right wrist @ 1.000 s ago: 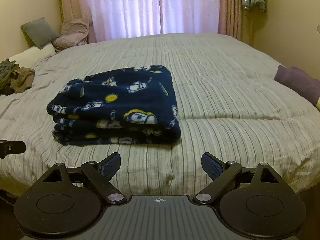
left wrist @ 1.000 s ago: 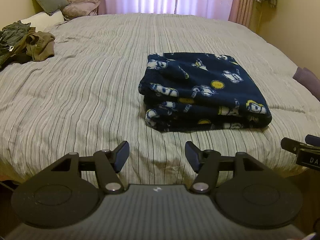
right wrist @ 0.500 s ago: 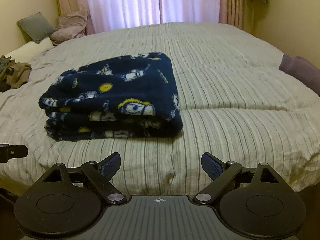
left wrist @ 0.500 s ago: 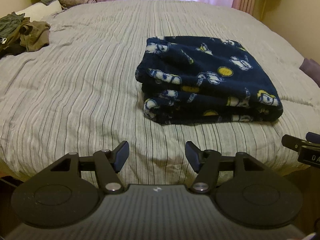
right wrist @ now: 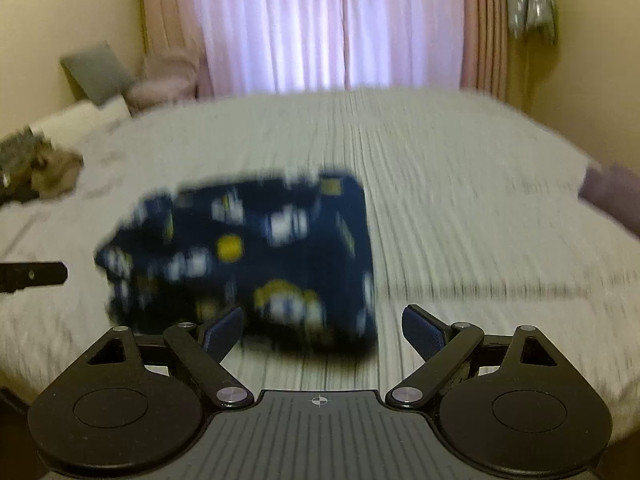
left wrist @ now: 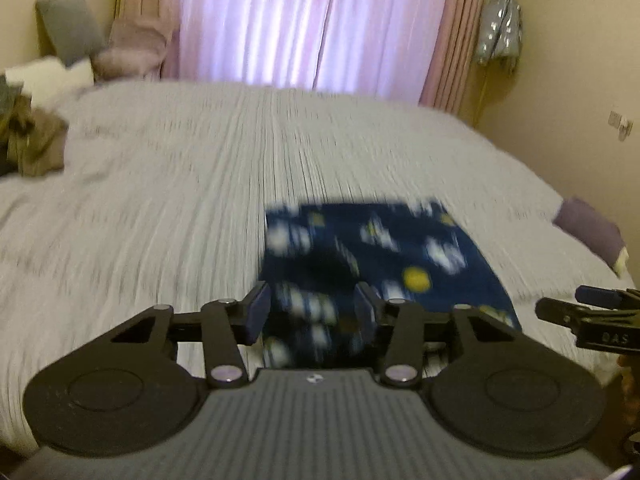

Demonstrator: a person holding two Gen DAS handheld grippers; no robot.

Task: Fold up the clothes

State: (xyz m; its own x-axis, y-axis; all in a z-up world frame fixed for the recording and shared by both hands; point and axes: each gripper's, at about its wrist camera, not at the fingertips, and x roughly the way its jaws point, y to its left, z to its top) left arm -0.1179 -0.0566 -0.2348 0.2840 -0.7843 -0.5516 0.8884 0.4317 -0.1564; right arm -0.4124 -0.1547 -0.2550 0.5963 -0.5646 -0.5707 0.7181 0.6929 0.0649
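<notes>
A folded navy fleece garment (left wrist: pixel 384 256) with white and yellow prints lies on the striped grey bed (left wrist: pixel 180 184); it also shows in the right wrist view (right wrist: pixel 248 256). My left gripper (left wrist: pixel 314 310) is open and empty, just in front of the garment's near left corner. My right gripper (right wrist: pixel 322 328) is open wide and empty, in front of the garment's near right edge. Both views are motion-blurred. The right gripper's tip (left wrist: pixel 592 320) shows at the right edge of the left wrist view; the left gripper's tip (right wrist: pixel 32 276) shows at the left of the right wrist view.
A heap of olive and dark clothes (left wrist: pixel 28 140) lies at the bed's far left, beside pillows (left wrist: pixel 64 60). A purple cushion (left wrist: pixel 590 230) sits at the right edge. Pink curtains (left wrist: pixel 304 20) hang behind the bed.
Both grippers have tilted upward and moved closer to the folded garment, which now sits lower in both views. Both stay open and empty.
</notes>
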